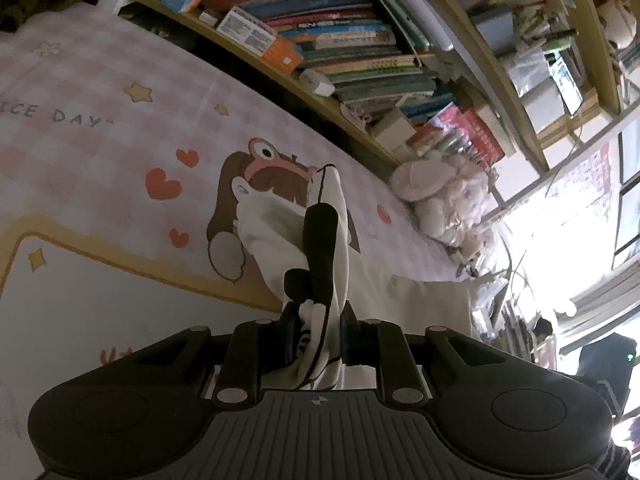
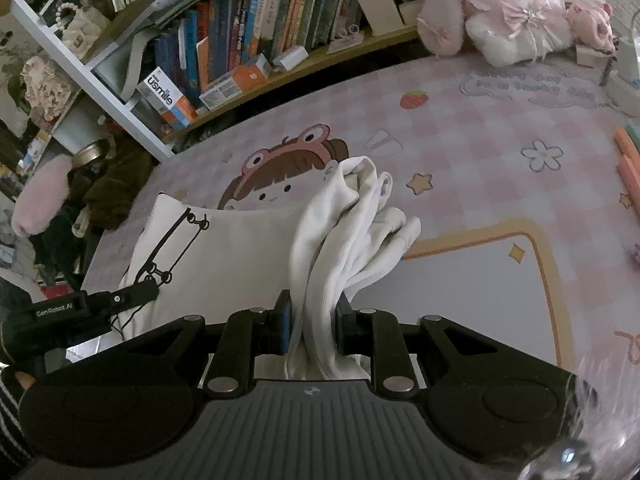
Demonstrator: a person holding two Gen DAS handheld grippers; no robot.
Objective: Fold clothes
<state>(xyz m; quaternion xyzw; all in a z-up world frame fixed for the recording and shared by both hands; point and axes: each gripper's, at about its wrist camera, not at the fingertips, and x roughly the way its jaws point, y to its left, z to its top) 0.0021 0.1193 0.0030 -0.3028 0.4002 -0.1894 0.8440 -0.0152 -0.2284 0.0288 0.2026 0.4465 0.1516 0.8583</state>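
Note:
A white garment (image 2: 240, 248) with a black line print lies on the pink checked cartoon sheet (image 2: 480, 152). My right gripper (image 2: 314, 326) is shut on a bunched white edge of it (image 2: 352, 224), which stands up in folds ahead of the jaws. My left gripper (image 1: 316, 336) is shut on another part of the white garment (image 1: 332, 240), with black print showing; the cloth rises in front of the lens. The left gripper also shows at the left edge of the right wrist view (image 2: 96, 304), by the garment's printed corner.
A bookshelf (image 2: 248, 48) packed with books runs along the far side of the bed. Pink and white plush toys (image 2: 516, 12) sit at the far right. Dark clothes and clutter (image 2: 100, 196) lie off the bed's left edge. Orange items (image 2: 630, 164) lie at the right edge.

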